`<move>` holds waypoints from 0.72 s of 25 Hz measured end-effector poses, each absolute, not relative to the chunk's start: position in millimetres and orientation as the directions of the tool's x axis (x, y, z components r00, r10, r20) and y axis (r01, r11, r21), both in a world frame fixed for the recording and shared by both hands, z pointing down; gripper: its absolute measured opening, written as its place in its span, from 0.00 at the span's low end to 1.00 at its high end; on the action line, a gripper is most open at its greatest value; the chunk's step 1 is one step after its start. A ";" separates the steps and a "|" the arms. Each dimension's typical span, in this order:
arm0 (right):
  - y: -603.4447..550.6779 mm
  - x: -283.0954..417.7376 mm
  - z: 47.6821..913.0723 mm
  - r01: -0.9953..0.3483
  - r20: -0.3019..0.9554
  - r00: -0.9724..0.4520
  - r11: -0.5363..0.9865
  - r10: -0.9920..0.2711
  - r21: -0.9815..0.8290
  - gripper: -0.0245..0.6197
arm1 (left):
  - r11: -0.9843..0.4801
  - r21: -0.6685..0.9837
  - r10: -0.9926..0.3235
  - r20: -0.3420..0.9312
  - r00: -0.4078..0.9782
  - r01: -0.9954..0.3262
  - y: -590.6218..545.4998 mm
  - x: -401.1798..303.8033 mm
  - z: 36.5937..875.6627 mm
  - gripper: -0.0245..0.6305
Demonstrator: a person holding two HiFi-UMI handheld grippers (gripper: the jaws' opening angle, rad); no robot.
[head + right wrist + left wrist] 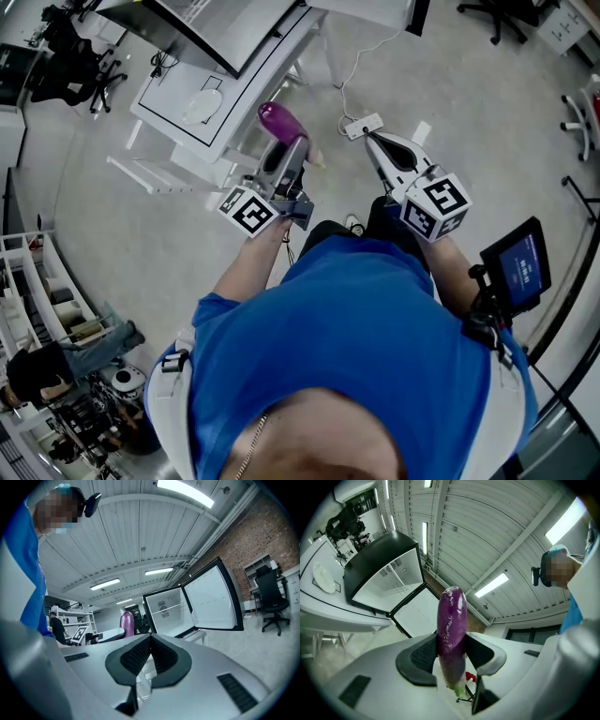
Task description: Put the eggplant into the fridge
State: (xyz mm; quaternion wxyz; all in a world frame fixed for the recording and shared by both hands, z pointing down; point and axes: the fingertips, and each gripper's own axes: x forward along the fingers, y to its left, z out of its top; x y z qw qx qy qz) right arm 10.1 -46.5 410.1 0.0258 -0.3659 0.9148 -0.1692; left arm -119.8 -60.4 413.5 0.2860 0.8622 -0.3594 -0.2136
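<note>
Eggplant (451,620) stands upright, clenched at its lower half between the left tool's (286,159) pads and carried in the air toward the open fridge (164,609) ahead, apparently ready for loading. Right tool (149,651) is clamped together on nothing, kept aside.

Robotics lab or workshop in industrial hall. Ribbed metal ceiling (487,527) with strip lights (491,585), brick wall (253,531), bare grey floor (469,112) with power strip (362,125) and cable. Office chair (273,597), cluttered shelving rack (28,281), small fridge (168,609) standing on white surface (164,94).
</note>
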 end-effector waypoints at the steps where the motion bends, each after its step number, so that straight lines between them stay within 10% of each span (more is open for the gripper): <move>1: -40.1 10.0 410.4 -0.664 0.078 -0.729 0.674 -0.680 -0.325 0.04 | -0.579 0.646 -0.742 -0.165 0.650 -0.497 -54.4 -120.7 414.1 0.32; 18: -14.3 3.0 404.6 -0.665 0.058 -0.725 0.675 -0.686 -0.320 0.04 | -0.532 0.605 -0.794 -0.114 0.597 -0.592 -32.6 -152.1 419.8 0.32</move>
